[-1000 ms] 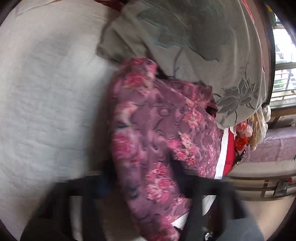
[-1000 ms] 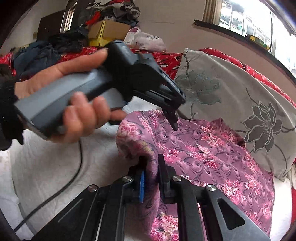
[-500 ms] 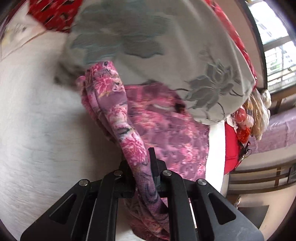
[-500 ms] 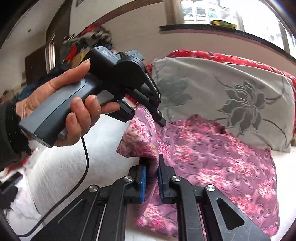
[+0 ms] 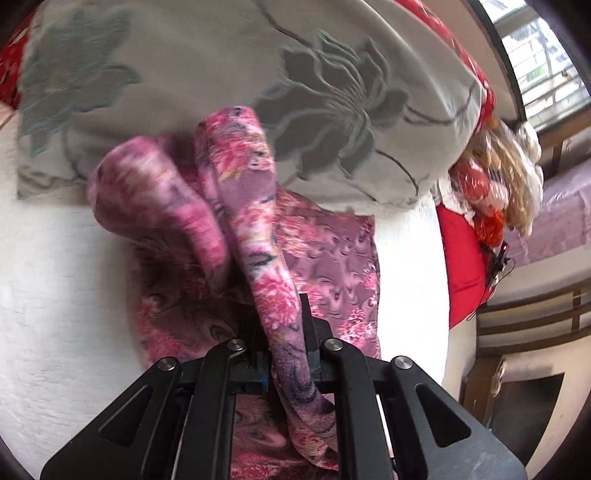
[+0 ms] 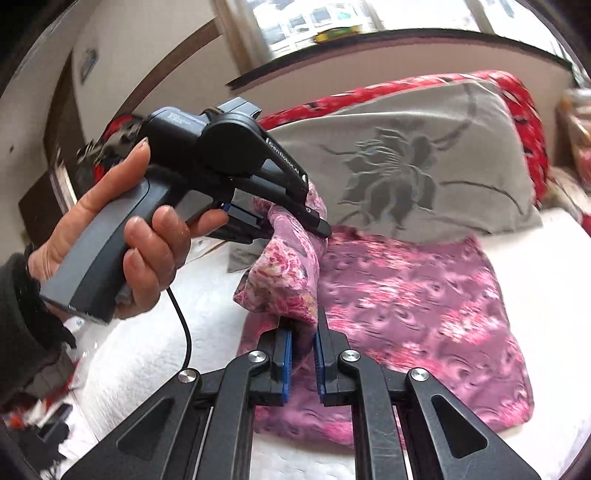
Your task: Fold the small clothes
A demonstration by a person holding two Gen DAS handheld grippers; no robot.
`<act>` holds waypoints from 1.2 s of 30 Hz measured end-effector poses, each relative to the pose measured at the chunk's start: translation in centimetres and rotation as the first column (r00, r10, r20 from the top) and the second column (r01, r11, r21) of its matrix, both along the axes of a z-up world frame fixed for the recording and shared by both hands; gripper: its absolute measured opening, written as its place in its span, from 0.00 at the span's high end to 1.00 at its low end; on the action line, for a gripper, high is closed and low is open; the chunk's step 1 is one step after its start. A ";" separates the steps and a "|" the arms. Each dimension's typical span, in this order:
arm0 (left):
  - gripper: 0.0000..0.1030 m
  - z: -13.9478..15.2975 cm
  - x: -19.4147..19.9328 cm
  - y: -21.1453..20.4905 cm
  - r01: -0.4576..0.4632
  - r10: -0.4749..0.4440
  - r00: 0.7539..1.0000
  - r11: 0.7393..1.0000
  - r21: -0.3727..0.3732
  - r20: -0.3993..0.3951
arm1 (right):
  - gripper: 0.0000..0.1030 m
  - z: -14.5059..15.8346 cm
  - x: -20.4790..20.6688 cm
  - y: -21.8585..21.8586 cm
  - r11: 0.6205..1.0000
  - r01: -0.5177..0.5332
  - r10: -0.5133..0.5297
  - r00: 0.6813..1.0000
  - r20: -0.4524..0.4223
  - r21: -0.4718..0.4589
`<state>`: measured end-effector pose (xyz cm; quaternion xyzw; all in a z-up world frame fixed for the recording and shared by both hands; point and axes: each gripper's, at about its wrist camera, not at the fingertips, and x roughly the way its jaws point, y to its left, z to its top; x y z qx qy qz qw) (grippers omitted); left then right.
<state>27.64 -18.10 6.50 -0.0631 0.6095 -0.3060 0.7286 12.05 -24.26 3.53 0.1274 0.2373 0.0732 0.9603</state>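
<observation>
A purple and pink floral garment [image 6: 413, 295] lies on a white quilted bed [image 6: 546, 295]. Its left edge is lifted into a fold. My left gripper [image 5: 284, 328] is shut on that raised edge [image 5: 266, 258]; it also shows in the right wrist view [image 6: 295, 221], held by a hand. My right gripper [image 6: 302, 332] pinches the same raised edge lower down, its blue-padded fingers [image 6: 286, 354] narrowly apart around the cloth [image 6: 288, 280]. The rest of the garment [image 5: 332, 266] lies flat below.
A grey pillow with a dark flower pattern [image 6: 424, 166] leans at the head of the bed, touching the garment's far edge. Red patterned bedding [image 6: 524, 122] lies behind it. A window [image 6: 314, 22] is above. A black cable [image 6: 184, 332] hangs from the left gripper.
Both grippers have lifted the garment's left edge higher and carried it toward the pillow. The left gripper went from blurred motion to a steady pinch on the edge.
</observation>
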 end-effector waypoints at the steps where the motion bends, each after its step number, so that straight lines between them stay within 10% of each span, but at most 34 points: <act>1: 0.92 -0.1 -0.2 -0.8 0.007 -0.007 1.000 1.000 0.006 0.000 | 0.91 -0.1 0.0 -0.7 1.000 0.010 -0.010 1.000 -0.002 0.014; 18: 0.83 -6.0 -4.2 -14.7 0.139 -0.137 0.990 0.979 0.151 -0.026 | 0.91 -5.9 -2.6 -14.0 0.929 0.272 -0.229 0.955 -0.186 0.252; 26: 0.61 -2.8 -3.0 -7.2 0.054 -0.058 0.997 0.996 -0.074 -0.056 | 0.78 -8.0 -2.0 -15.4 0.901 0.318 -0.230 0.927 -0.296 0.296; 32: 0.56 -2.3 -3.1 2.2 -0.093 0.090 0.990 0.995 0.023 0.106 | 0.56 -3.9 -4.0 -18.5 0.861 0.406 -0.368 0.913 -0.178 0.305; 36: 0.56 -4.9 -3.8 5.6 -0.146 0.146 0.988 0.989 0.000 0.057 | 0.52 -2.1 2.0 -19.5 0.909 0.322 -0.270 0.938 -0.216 0.265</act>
